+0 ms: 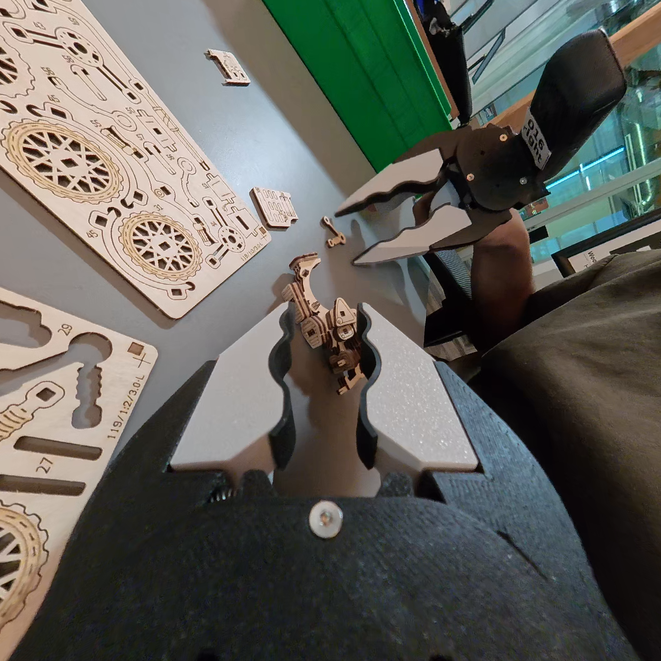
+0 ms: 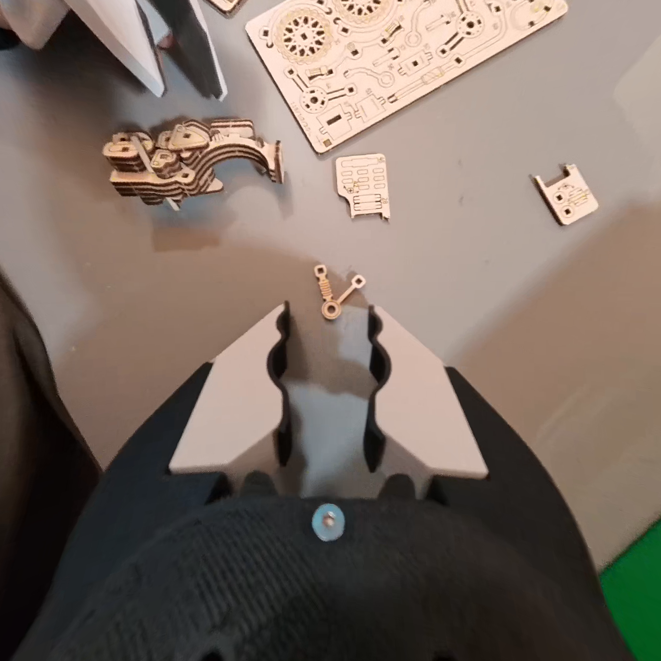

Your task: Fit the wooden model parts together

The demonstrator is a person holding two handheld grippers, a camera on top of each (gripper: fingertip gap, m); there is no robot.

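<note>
Wooden model assembly lies on grey table, both claws parted.

lower wooden sheet cropped, assembled model partly hidden

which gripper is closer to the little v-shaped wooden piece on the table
Right. The right gripper hovers open with the small V-shaped piece just beyond its fingertips. The left gripper is farther off, open around the assembled wooden model.

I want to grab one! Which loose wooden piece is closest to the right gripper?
The tiny V-shaped piece, just ahead of the right gripper; the two flat squarish pieces lie farther off.
</note>
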